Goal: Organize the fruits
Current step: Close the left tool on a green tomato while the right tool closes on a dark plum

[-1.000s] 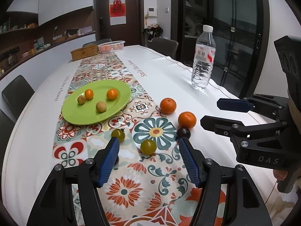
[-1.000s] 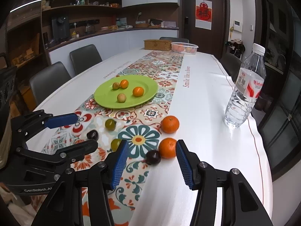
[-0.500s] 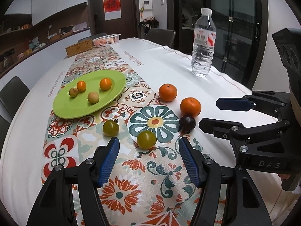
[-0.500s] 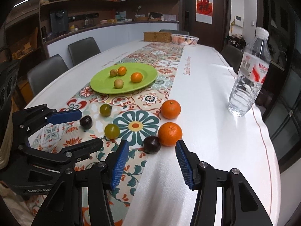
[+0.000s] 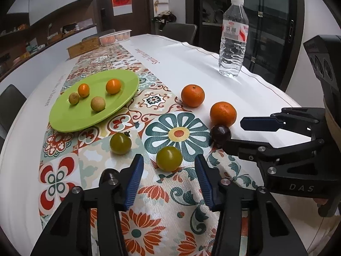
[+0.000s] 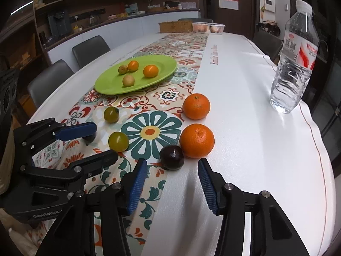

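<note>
The table (image 5: 187,55) carries a green plate (image 5: 70,119) already holding four small fruits. Two oranges (image 6: 196,140), two green tomatoes (image 5: 169,158) and a dark plum (image 6: 171,157) lie loose on the runner. Over the last second both hand-held grippers closed in: the left hand-held gripper (image 5: 169,178), wide open, frames a tomato; the right hand-held gripper (image 6: 172,182), equally wide, faces the plum, so pickups look imminent

Both wrist cameras sit low over the tabletop's near edge (image 5: 149,224), facing its far end. The left view looks from the left, the right view from the right (each close in), sharing the green plate (image 5: 70,119) (image 6: 164,64) and water bottle (image 5: 233,42) (image 6: 296,64).
</note>
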The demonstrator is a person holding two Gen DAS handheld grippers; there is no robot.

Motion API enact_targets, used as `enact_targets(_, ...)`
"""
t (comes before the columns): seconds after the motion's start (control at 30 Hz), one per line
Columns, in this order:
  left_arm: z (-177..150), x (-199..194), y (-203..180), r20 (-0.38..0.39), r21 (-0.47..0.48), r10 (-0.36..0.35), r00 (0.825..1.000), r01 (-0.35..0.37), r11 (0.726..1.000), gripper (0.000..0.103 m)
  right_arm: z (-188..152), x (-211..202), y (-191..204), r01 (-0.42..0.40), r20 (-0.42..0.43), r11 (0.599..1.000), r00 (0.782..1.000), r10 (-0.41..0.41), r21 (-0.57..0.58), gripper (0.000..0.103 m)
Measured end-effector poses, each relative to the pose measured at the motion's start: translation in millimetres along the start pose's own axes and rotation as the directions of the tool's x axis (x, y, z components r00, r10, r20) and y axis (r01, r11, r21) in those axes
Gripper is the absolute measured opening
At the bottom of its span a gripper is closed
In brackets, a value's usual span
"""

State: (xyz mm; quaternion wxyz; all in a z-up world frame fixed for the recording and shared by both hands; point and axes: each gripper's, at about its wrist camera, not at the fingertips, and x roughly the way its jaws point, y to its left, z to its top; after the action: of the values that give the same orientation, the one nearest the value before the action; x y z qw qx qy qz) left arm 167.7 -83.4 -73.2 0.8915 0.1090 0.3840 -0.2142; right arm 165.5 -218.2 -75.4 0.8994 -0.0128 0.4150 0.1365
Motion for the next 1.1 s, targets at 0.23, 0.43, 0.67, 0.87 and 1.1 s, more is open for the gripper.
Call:
enact_targets(0.23, 0, 11, 2, -0.038, 0.005, -0.024, 0.999, 0.024, 1.0, 0.043, 1, 10, 0, -0.008, -0.021, 1.0, 1.0, 0.008, 0.002, 0.042)
enact_targets(0.43, 5, 18, 4, -0.045, -0.008, -0.041, 0.998, 0.04, 0.999, 0.043, 3, 16, -3, -0.026, -0.033, 0.999, 0.999, 0.027, 0.023, 0.041)
enact_targets(0.67, 6, 24, 5, -0.065, -0.024, -0.058, 0.996, 0.057, 0.998, 0.033, 5, 23, -2, -0.032, -0.042, 0.999, 0.999, 0.033, 0.018, 0.034)
enact_targets(0.87, 5, 22, 9, -0.064, -0.053, -0.061, 0.996, 0.058, 0.997, 0.029, 5, 23, 0, -0.036, -0.043, 0.999, 0.998, 0.036, 0.007, 0.028)
enact_targets(1.1, 5, 8, 9, -0.04, -0.061, -0.05, 0.998, 0.047, 0.997, 0.029, 6, 14, 4, -0.048, -0.022, 0.999, 0.999, 0.048, -0.002, 0.028)
